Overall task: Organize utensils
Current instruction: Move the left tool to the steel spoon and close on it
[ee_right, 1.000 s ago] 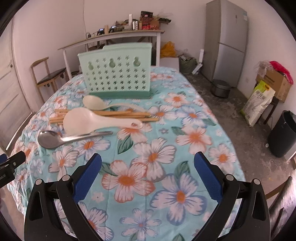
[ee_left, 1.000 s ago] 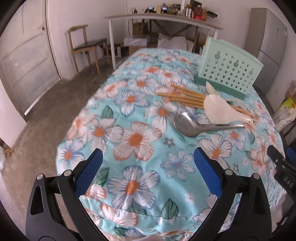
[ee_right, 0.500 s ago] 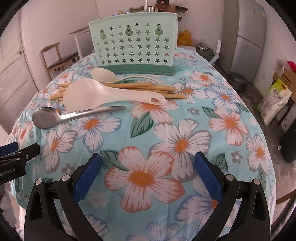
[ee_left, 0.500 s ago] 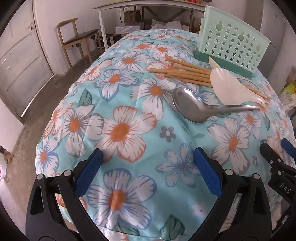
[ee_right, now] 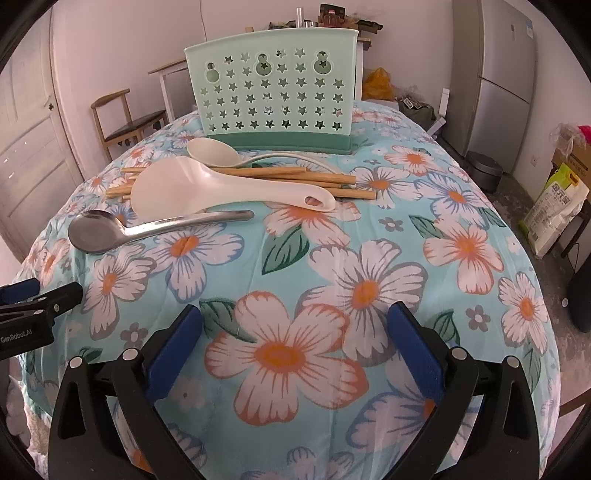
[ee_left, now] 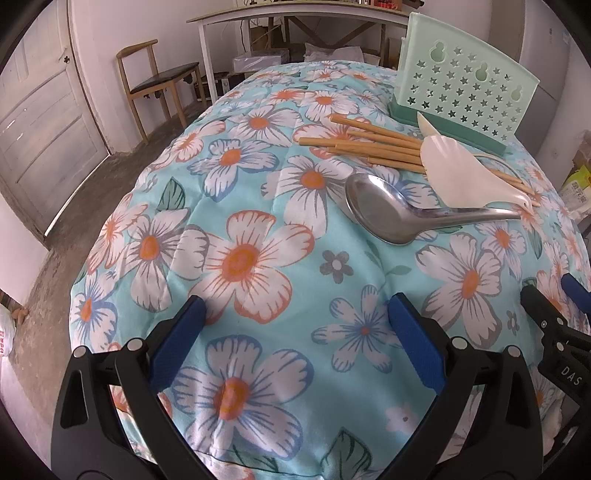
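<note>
A mint green utensil holder (ee_right: 273, 92) stands upright at the far side of the flowered tablecloth (ee_right: 369, 258); it also shows in the left wrist view (ee_left: 465, 92). In front of it lie several wooden chopsticks (ee_right: 280, 177), a white rice paddle (ee_right: 207, 192), a cream spoon (ee_right: 214, 153) and a metal spoon (ee_right: 107, 230). The metal spoon (ee_left: 391, 214) and chopsticks (ee_left: 369, 144) lie ahead and right of my left gripper (ee_left: 293, 343). Both the left gripper and my right gripper (ee_right: 293, 343) are open and empty, low over the near part of the table.
A wooden chair (ee_left: 159, 81) and a white door (ee_left: 40, 125) stand at the left. A workbench (ee_left: 295, 14) with clutter is behind the table. A grey fridge (ee_right: 506, 74), a bag (ee_right: 557, 206) and a pot are on the floor at right.
Both grippers have moved forward and lower toward the utensils, which now look larger. Both stay open. The utensils have not moved.
</note>
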Motion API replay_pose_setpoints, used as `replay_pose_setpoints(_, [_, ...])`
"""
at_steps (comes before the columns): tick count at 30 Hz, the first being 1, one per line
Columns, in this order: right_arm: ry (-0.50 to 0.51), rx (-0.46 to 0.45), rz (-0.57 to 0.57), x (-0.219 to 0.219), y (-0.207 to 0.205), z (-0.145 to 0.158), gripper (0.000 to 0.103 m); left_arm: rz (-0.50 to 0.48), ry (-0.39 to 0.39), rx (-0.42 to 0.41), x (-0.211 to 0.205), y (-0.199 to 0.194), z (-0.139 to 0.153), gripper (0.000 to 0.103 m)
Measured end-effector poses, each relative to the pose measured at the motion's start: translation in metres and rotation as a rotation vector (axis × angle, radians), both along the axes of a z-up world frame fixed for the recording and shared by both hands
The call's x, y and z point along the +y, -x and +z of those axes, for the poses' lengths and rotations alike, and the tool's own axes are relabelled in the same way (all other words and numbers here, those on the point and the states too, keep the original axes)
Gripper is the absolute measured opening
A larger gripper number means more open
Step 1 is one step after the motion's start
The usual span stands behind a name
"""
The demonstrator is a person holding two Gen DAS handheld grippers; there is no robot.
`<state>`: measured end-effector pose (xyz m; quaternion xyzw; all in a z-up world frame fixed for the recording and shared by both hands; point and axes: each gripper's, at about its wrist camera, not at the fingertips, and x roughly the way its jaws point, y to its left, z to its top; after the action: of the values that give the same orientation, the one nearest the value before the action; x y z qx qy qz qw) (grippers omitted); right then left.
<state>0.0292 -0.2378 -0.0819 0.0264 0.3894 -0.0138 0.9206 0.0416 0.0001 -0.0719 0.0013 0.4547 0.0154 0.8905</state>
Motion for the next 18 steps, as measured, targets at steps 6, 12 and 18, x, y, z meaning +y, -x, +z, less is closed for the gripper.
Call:
replay_pose_setpoints(6, [0.004, -0.007, 0.003, 0.000, -0.001, 0.000, 0.098, -0.064, 0.015, -0.026, 0.000, -0.004, 0.013, 0.096])
replay_pose_setpoints(12, [0.001, -0.011, 0.007, 0.000, 0.000, 0.000, 0.098, -0.151, 0.219, -0.161, -0.002, -0.005, 0.033, 0.095])
replay_pose_setpoints(18, [0.001, -0.015, 0.003, 0.000, 0.000, 0.000, 0.098, -0.151, 0.298, -0.170, -0.001, -0.026, 0.027, 0.078])
